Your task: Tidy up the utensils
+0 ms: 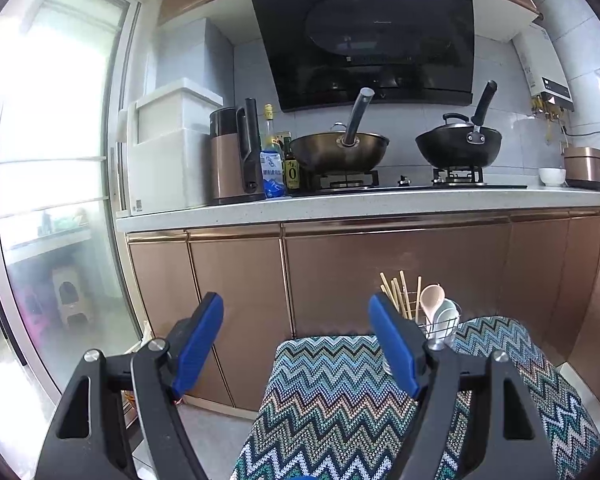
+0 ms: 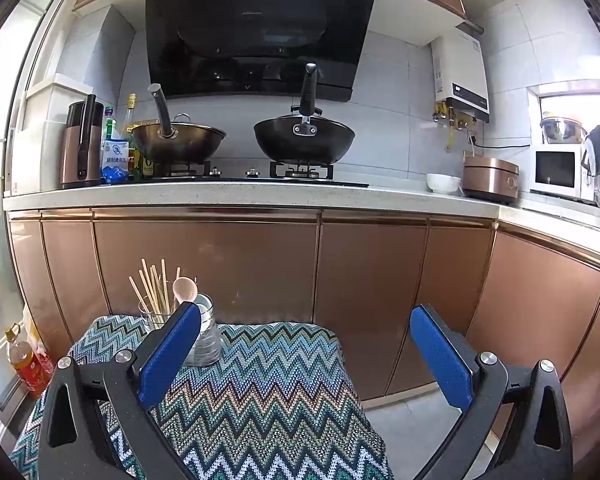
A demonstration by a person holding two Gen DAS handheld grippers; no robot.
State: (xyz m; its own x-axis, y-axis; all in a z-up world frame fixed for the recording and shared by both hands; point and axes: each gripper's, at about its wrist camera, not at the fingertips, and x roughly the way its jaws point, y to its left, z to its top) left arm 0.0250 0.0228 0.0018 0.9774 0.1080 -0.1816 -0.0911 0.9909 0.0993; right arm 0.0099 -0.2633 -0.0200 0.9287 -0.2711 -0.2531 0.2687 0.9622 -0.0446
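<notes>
Several wooden chopsticks point(image 2: 152, 288) stand in a clear glass point(image 2: 150, 316) at the far left of a zigzag-patterned cloth surface point(image 2: 268, 384). A pink spoon point(image 2: 185, 289) and white spoons stand in a holder point(image 2: 208, 340) beside it. In the left wrist view the chopsticks point(image 1: 398, 294), the spoons point(image 1: 438, 306) and a wire holder point(image 1: 440, 330) sit just beyond my right finger. My left gripper point(image 1: 296, 334) is open and empty, above the cloth's near left edge. My right gripper point(image 2: 306, 344) is open and empty, above the cloth.
Copper cabinet doors point(image 2: 260, 264) stand close behind the cloth surface. The counter above holds two woks point(image 2: 304, 140) on a stove, a kettle point(image 2: 82, 148), bottles, a bowl and a rice cooker point(image 2: 490, 178). An oil bottle point(image 2: 26, 364) stands on the floor at left. A glass door point(image 1: 56, 160) is at left.
</notes>
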